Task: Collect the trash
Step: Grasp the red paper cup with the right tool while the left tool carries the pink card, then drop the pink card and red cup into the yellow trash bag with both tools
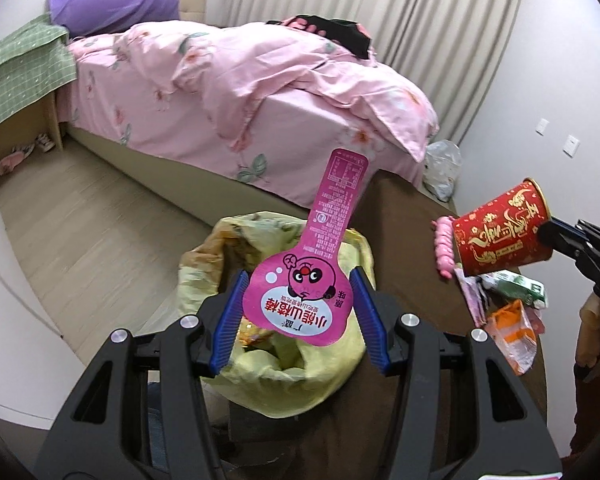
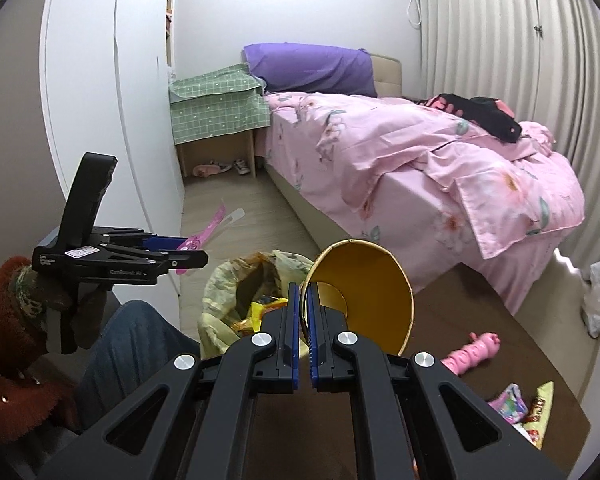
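Note:
My left gripper (image 1: 300, 292) holds a pink spoon-shaped snack wrapper (image 1: 304, 284) between its blue pads, above the yellow trash bag (image 1: 332, 364). It also shows in the right wrist view (image 2: 188, 258), with the wrapper (image 2: 204, 232) sticking out. My right gripper (image 2: 305, 300) is shut on the rim of a red paper cup with a gold inside (image 2: 364, 288); in the left wrist view the cup (image 1: 504, 232) hangs above the brown table (image 1: 404, 216), right of the bag (image 2: 220, 288). Loose wrappers (image 1: 512, 320) lie on the table.
A pink toy (image 2: 476, 350) and more wrappers (image 2: 524, 408) lie on the table's right side. A bed with pink bedding (image 1: 236, 92) stands behind. A white plastic bag (image 1: 442, 168) sits on the floor by the curtain. The person's knee (image 2: 128, 344) is beside the trash bag.

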The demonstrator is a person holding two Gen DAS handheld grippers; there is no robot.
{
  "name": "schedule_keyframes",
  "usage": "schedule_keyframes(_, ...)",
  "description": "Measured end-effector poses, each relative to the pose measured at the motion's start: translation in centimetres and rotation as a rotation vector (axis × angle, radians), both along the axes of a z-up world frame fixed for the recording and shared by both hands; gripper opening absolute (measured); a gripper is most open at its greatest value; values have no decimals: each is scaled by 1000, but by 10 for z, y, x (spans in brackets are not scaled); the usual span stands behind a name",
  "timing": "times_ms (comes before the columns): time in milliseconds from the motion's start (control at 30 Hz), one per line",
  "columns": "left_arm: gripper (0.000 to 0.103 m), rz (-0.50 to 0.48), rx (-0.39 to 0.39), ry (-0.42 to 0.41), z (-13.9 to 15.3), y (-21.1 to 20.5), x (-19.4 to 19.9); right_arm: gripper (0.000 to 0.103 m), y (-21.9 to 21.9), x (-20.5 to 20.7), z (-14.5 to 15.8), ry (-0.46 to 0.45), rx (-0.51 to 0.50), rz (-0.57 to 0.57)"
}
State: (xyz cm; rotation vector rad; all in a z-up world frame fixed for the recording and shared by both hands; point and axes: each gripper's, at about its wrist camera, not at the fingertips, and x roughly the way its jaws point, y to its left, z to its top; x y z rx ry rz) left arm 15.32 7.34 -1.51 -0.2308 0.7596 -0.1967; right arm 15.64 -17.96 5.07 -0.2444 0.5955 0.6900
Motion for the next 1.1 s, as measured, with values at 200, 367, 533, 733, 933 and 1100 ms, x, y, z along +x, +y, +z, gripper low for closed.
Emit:
schedule_keyframes(200,50,25,-18,53,-27,11,19,6,25,25,-24,52,4,22)
schedule_keyframes(367,50,3,-25,107,-57,10,42,6,49,60,-52,142,35,63)
schedule_keyframes(533,50,-8,2,192,-92,9,60,6,77,98,-89,249,36,87)
schedule_keyframes(733,50,-27,2,233,-116,11,65,6,92,122,-135,370,11,85)
schedule_keyframes(933,50,-54,-2,228,-120,14,69,6,96,130,-162,426,-26,85)
schedule_keyframes(1100,50,-73,-17,228,-124,13,70,6,96,129,-168,428,-50,93)
